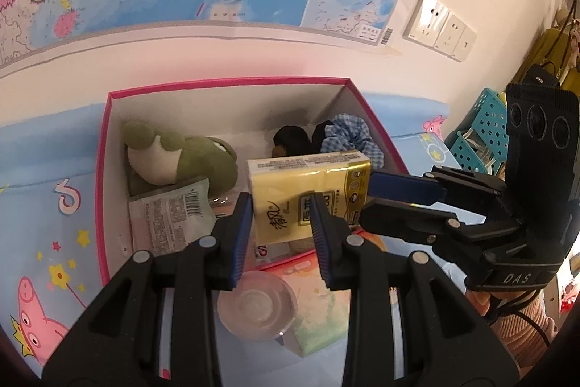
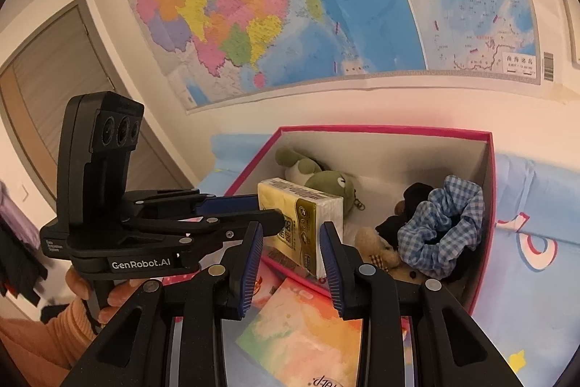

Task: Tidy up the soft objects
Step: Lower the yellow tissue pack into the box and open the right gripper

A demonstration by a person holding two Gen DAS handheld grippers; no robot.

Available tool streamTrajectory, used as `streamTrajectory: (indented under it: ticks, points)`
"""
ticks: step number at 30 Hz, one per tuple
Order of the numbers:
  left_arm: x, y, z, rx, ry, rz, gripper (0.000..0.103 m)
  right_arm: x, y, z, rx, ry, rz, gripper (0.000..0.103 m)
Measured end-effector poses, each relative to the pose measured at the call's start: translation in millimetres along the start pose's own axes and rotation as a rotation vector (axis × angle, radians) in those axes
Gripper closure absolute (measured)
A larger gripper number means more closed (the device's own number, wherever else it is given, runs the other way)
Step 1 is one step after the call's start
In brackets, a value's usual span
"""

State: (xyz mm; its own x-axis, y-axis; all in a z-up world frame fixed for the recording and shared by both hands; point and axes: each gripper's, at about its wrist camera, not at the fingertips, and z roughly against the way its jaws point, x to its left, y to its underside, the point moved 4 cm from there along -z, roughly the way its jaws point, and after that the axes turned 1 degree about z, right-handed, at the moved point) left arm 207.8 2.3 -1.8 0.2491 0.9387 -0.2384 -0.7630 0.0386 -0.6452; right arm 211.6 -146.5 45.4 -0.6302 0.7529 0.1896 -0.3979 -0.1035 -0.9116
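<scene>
The yellow tissue pack (image 1: 290, 176) hangs in the air just over the near edge of the pink box (image 1: 224, 84), not yet down inside it; the left gripper (image 1: 280, 202) has its two fingers pressed on one end of the pack, and the right gripper (image 2: 291, 229) has its two fingers pressed on the other end, so both hold it with a narrow gap; the pack stands on its long side.

Inside the box, a green frog toy (image 1: 203, 162) lies in the back left corner; a white packet (image 1: 170, 216) lies in front of the frog; a blue checked scrunchie (image 2: 442, 216) sits by the right wall of the box, and a small brown bear (image 2: 377, 249) lies just beside it.

Just outside the near wall of the box sit a clear round dish (image 1: 257, 307) and a colourful flat pad (image 2: 308, 332); the box rests on a blue cartoon cloth (image 1: 47, 169); a big map (image 2: 326, 6) hangs on the wall behind the box.
</scene>
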Motion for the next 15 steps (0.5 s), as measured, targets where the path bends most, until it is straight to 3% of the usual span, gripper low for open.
streamTrajectory:
  ticks: [15]
  points:
    - [22, -2, -28, 0.064, -0.025, 0.053, 0.069, -15, 1, -43, 0.085, 0.031, -0.043, 0.068]
